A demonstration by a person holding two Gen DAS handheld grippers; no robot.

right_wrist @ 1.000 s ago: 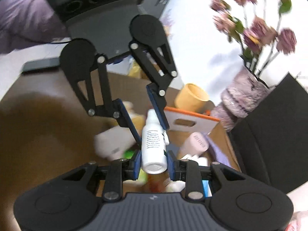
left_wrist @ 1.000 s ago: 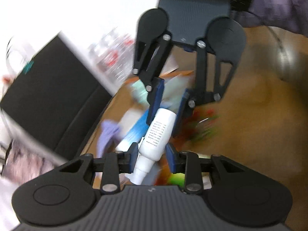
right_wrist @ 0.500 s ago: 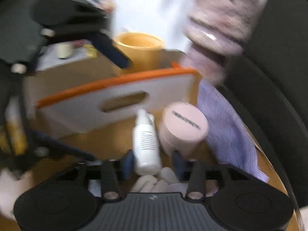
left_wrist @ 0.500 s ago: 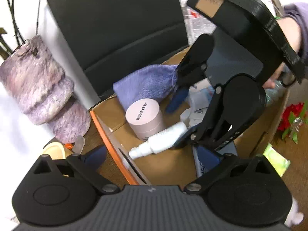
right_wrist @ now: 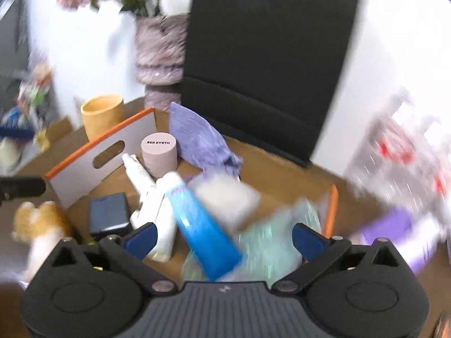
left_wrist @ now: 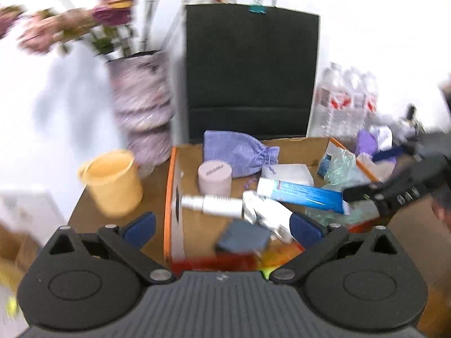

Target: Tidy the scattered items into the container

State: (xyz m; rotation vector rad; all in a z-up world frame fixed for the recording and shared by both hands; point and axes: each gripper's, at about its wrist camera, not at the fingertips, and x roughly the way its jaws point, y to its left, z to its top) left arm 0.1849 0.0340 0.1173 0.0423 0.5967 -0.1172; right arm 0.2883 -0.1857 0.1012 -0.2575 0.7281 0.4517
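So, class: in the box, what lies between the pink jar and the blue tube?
In the right wrist view, the white spray bottle lies between the pink jar and the blue tube.

The box (left_wrist: pixel 173 197) sits mid-frame on the table (left_wrist: pixel 84 211), chair (left_wrist: pixel 251 70) right behind it. Inside: jar (left_wrist: pixel 214 178) at the back left, pouch (left_wrist: pixel 239 155) behind it to the right, spray bottle (left_wrist: pixel 214 204) lying in front of the jar, tube (left_wrist: pixel 304 194) to its right. Cup (left_wrist: pixel 112 183) stands left of the box, vase (left_wrist: pixel 143 107) behind the cup, water bottles (left_wrist: pixel 346 98) upper right.
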